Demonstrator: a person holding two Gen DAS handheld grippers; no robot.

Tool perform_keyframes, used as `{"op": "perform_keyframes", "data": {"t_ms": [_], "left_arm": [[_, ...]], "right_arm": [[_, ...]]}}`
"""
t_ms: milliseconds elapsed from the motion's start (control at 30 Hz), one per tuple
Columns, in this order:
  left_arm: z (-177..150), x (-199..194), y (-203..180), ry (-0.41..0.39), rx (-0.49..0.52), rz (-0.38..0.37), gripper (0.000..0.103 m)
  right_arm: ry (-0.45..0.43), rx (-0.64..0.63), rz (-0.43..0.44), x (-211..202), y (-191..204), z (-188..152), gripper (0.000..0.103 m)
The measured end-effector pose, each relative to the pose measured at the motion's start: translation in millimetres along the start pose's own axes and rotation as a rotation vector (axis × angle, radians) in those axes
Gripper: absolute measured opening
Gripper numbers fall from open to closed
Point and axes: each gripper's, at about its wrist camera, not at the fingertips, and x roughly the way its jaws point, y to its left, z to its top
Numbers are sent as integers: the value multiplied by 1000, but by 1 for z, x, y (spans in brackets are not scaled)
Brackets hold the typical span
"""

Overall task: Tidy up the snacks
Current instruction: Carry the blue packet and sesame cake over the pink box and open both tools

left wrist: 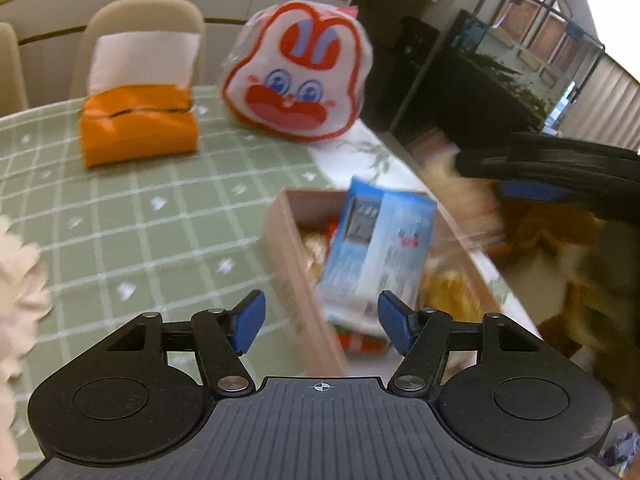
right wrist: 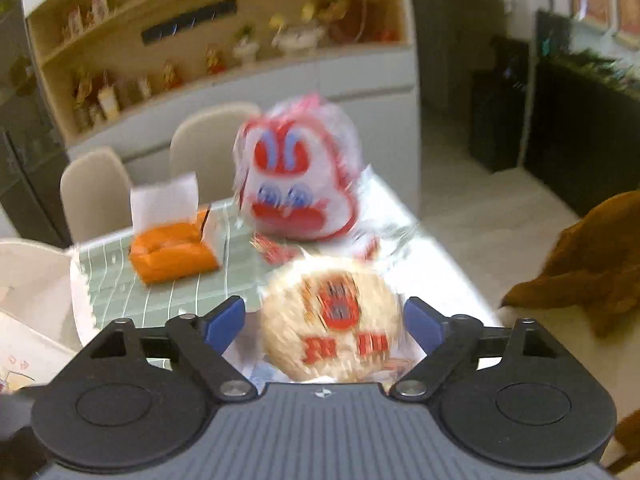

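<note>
On the desk (left wrist: 120, 208), which is wearing a green checked cloth, an orange tissue pack (left wrist: 138, 124) is sitting at the far left with a white sheet standing out of it, and the rabbit-face bag (left wrist: 298, 76) is standing just right of it, near the far edge. Closer in, a shallow box (left wrist: 288, 256) is holding snacks, and a blue and white packet (left wrist: 380, 248) is leaning upright inside it. The left tongs (left wrist: 322, 322) are hovering wide above the box's near end, the packet's lower part showing between the blue pads without either pad pressing it. The right tongs (right wrist: 324, 328) are standing wide too, with a round rice cracker (right wrist: 332, 316) in a clear wrapper lying between the fingers; whether they are touching it is lost in blur. A brown cloth (right wrist: 592, 264) is hanging at the far right
</note>
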Motion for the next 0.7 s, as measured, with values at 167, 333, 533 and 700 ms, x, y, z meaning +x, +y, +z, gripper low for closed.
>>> {"op": "perform_keyframes", "data": {"t_ms": [167, 333, 533, 700], "left_arm": [[-25, -17, 9, 11, 19, 2, 68], [-63, -9, -4, 34, 96, -63, 68], [-121, -10, -23, 14, 154, 14, 68], [-158, 0, -37, -33, 134, 120, 69]], "right_arm": [[83, 56, 16, 30, 8, -16, 87], [13, 193, 33, -12, -9, -45, 87], [5, 182, -103, -51, -21, -126, 87], [69, 113, -151, -41, -24, -191, 87]]}}
